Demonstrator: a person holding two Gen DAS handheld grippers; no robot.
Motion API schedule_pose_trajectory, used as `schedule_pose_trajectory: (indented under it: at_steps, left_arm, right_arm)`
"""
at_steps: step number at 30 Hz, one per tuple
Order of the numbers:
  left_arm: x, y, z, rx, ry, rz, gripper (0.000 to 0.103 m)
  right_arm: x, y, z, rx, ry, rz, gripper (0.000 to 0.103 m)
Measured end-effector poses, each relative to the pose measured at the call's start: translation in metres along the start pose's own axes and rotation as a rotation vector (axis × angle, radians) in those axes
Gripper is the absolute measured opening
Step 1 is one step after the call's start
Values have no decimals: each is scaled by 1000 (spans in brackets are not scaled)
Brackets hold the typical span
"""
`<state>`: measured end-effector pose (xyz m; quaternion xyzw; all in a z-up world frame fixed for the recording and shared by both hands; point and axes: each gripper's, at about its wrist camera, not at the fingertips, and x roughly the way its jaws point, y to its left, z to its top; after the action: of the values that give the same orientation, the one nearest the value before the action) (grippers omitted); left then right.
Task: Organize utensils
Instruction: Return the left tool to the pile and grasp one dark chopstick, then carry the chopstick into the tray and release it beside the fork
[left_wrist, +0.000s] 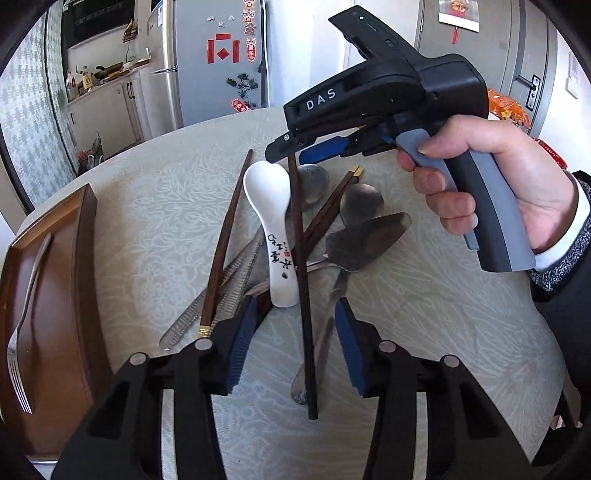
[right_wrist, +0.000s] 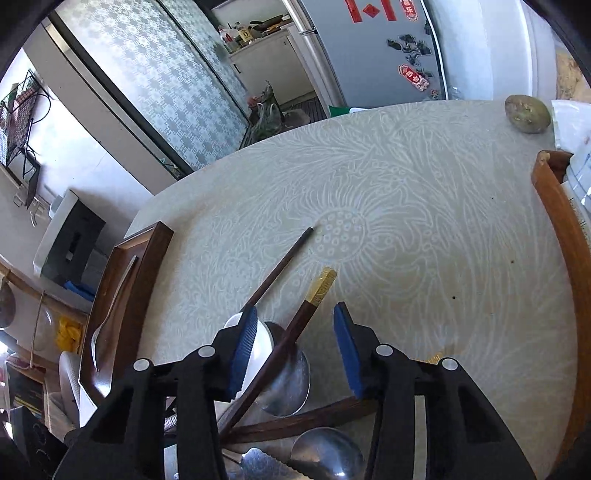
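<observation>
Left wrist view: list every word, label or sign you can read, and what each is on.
"DAS": white letters on the black body of the right hand-held gripper.
Black brush characters and a small red seal on the white spoon: too stylized to read.
Red paper decorations on the fridge: characters too small to read.
Bottle labels on the counter: blurred.

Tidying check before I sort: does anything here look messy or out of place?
Yes: the utensils lie in a crossed heap mid-table, chopsticks over the white spoon and metal spoons. Only a fork lies in the tray.
</observation>
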<state>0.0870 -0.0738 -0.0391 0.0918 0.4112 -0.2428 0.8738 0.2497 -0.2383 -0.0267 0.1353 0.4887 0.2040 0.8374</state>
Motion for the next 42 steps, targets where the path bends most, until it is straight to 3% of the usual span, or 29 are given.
schedule_pose_trajectory:
  at_steps: [2,4,5,6,13,15,18,24,34,42]
  left_arm:
    - [1,0,1,6,4,13,43]
    - [1,0,1,5,15,12,19]
    - [0,-2,1,9,20,6,17]
    - [-1,-4,0,17,24,5,18]
    - [3,-14,-3,47,31,-25,17]
    - [2,-13,-3,46,30,-26,17]
    - [0,-13,-5,50,32,-34,15]
    - [4,-13,-2,44,30,-52,11]
    - [-28,-12,-8,45,-33,-39,8]
    - [-70,20,-19,10,-90,17,7]
  right_arm:
    - [3,-2,1,10,-3,7,42]
    - [4,-1,2,6,-2,15,31]
    - [4,-1,2,-1,-1,5,27]
    - [5,-1,3,-5,2,-9,24]
    - [7,-10,2,30,0,14,23]
    - [6,-9,1,32,-4,32,16]
    - [0,-6,-1,26,-26,38,15]
    - [-26,-3,-2,67,-62,119,12]
    - [-61,32,-3,6,-102,103,12]
    - [-49,95,4,-76,-87,127,13]
